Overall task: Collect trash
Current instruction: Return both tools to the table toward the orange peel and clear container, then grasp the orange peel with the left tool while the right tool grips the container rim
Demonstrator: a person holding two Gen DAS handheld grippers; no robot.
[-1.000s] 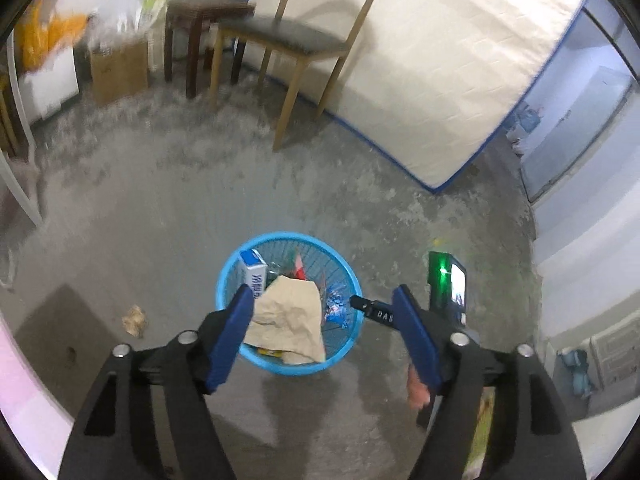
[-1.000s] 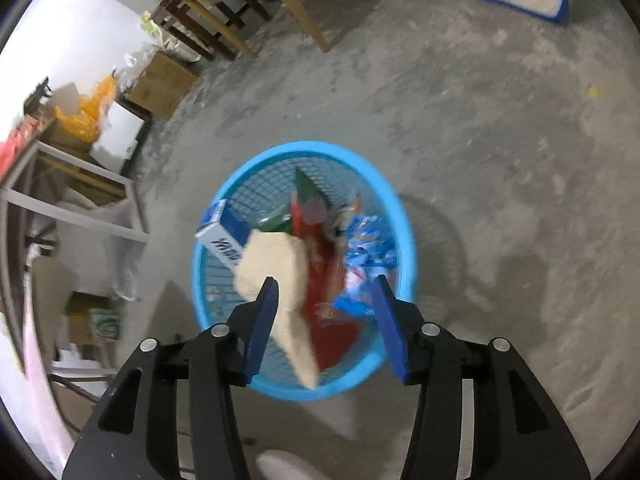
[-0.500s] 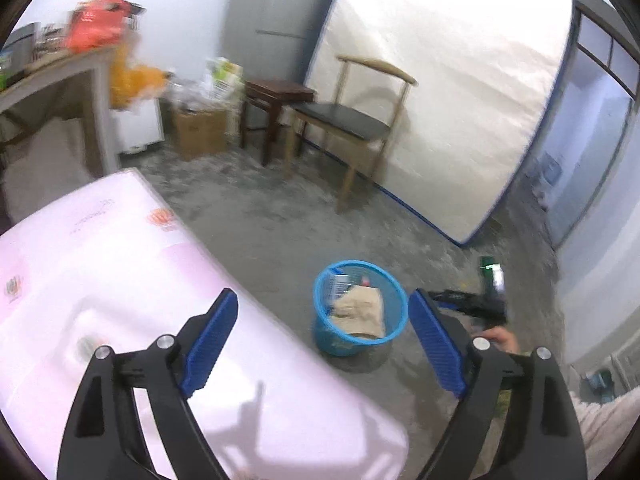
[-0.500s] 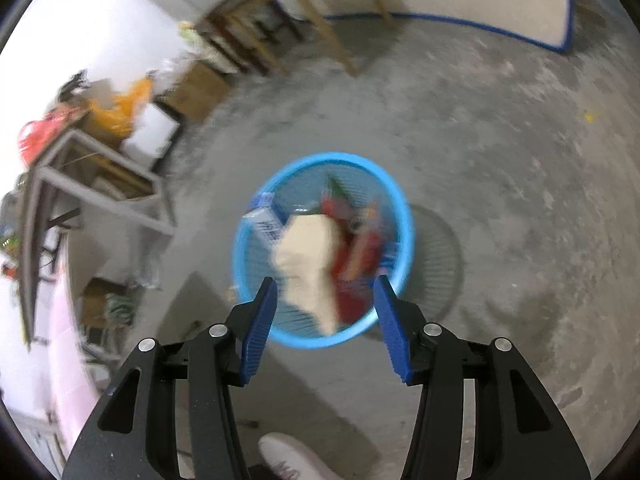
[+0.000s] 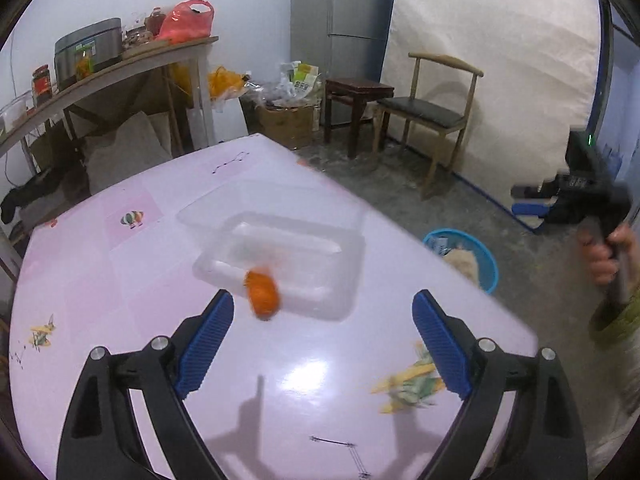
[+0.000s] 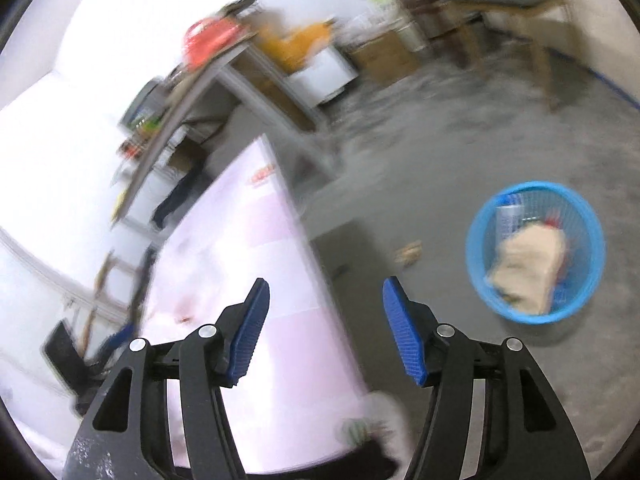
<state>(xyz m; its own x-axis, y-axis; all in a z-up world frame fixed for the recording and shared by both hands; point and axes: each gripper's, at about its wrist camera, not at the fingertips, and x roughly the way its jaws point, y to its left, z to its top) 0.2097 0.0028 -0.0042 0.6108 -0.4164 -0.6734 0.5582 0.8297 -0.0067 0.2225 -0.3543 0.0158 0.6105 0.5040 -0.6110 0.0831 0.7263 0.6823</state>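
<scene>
Both grippers are empty and between pickups. The left gripper (image 5: pixel 323 338), whose jaws have just been opening and stand wide apart with nothing between them, faces the pink table (image 5: pixel 120 280). On it, just ahead, an orange scrap (image 5: pixel 262 294) lies against a clear plastic container (image 5: pixel 280 258). The blue basket (image 6: pixel 536 252) sits on the floor beside the table, already holding trash. The right gripper (image 6: pixel 326 330), its jaws also just opening and empty, points at the table's edge. Likely next: close on the scrap.
</scene>
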